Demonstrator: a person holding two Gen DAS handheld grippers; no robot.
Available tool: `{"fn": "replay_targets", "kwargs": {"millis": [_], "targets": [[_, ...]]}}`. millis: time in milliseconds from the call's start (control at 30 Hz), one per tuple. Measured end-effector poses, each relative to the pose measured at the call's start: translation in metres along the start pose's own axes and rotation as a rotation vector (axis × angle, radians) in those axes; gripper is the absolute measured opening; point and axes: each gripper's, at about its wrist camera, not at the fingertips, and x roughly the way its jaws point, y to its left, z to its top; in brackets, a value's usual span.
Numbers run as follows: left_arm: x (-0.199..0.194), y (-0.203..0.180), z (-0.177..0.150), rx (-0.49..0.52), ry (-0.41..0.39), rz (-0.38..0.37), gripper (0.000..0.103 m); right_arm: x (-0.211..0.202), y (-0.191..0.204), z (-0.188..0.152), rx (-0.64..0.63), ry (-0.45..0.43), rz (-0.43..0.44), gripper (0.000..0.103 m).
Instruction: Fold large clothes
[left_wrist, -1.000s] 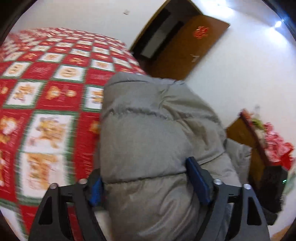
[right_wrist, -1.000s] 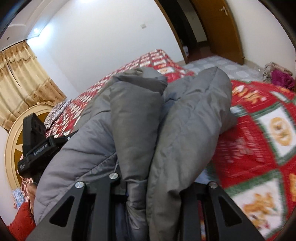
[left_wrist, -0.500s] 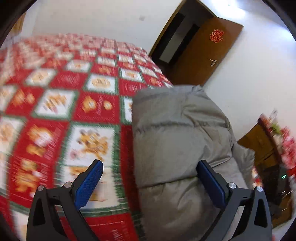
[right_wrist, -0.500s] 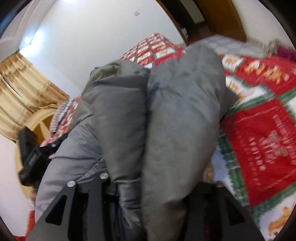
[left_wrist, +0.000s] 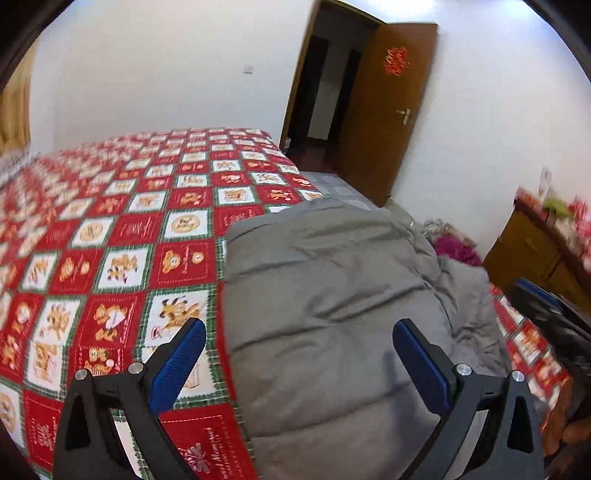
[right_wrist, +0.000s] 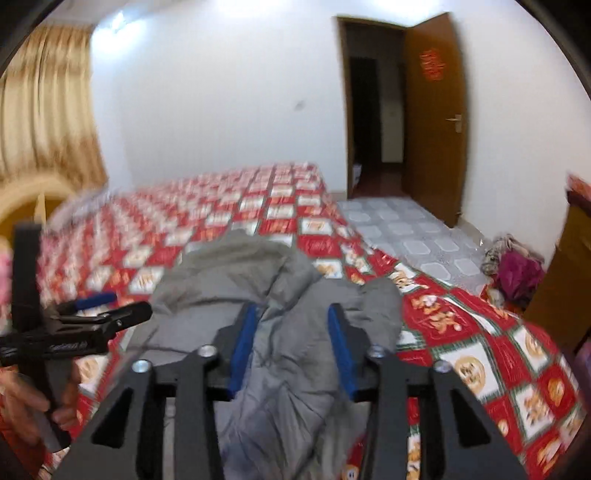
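A bed (left_wrist: 122, 229) is covered by a red-and-white patchwork bedspread printed with cartoon animals, and it serves as the folding surface. Beyond it an open brown door (right_wrist: 432, 122) with a red ornament is seen, and gold curtains (right_wrist: 44, 107) hang at the left of the right wrist view.

On the near corner of the bedspread a grey quilted down jacket (left_wrist: 332, 314) is laid, folded into a thick bundle; in the right wrist view its padded sleeve or side panel (right_wrist: 376, 314) is seen doubled alongside the body, apparently so that the bulk is kept narrow.

Past the bed's edge a small heap of magenta and pale clothes (right_wrist: 513, 269) is left on the tiled floor, probably awaiting its turn.

The left gripper (left_wrist: 295, 362) is held above the bundle with its blue pads spread fully wide and nothing pressed between them, so the jacket is judged released on that side. The right gripper (right_wrist: 291, 343) is poised over the jacket's middle; its jaws are closing, with grey fabric seen in the gap, yet the pads are not seen pressing on it.
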Motion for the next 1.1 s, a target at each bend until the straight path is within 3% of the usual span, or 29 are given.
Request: {"fn": "replay_targets", "kwargs": {"millis": [33,67,200,433,567,800,900,933,1000,1033,1067,1100], "targets": [[0.002,-0.006,-0.001,0.011,-0.001,0.026,0.102,0.017,0.002,0.001,0.007,0.034,0.001,0.014],[0.009,-0.013,-0.003,0.027,0.005,0.051,0.102,0.039,-0.002,-0.005,0.043,0.096,-0.005,0.012],[0.045,-0.026,-0.011,0.042,0.041,0.111,0.102,0.089,-0.007,-0.024,0.069,0.174,-0.049,0.011],[0.074,-0.019,-0.015,0.017,0.095,0.101,0.102,0.125,-0.027,-0.034,0.179,0.268,0.036,0.003],[0.085,-0.018,-0.02,0.016,0.091,0.11,0.102,0.134,-0.027,-0.033,0.205,0.323,0.062,0.0],[0.078,-0.02,-0.02,0.026,0.147,0.132,0.102,0.125,-0.017,-0.03,0.147,0.317,-0.01,0.0],[0.055,-0.02,-0.022,0.039,0.148,0.116,0.102,0.093,-0.015,-0.034,0.136,0.275,-0.04,0.007],[0.042,-0.021,-0.024,0.055,0.133,0.124,0.102,0.078,-0.015,-0.035,0.14,0.246,-0.047,0.015],[0.02,-0.023,-0.028,0.082,0.109,0.138,0.102,0.044,-0.013,-0.042,0.157,0.179,-0.05,0.048],[0.014,-0.024,-0.03,0.092,0.101,0.141,0.102,0.026,-0.011,-0.046,0.162,0.141,-0.067,0.076],[0.003,-0.025,-0.033,0.108,0.092,0.146,0.102,0.014,-0.009,-0.049,0.163,0.116,-0.08,0.094],[-0.007,-0.026,-0.037,0.121,0.086,0.153,0.102,-0.008,-0.004,-0.055,0.16,0.07,-0.093,0.096]]}}
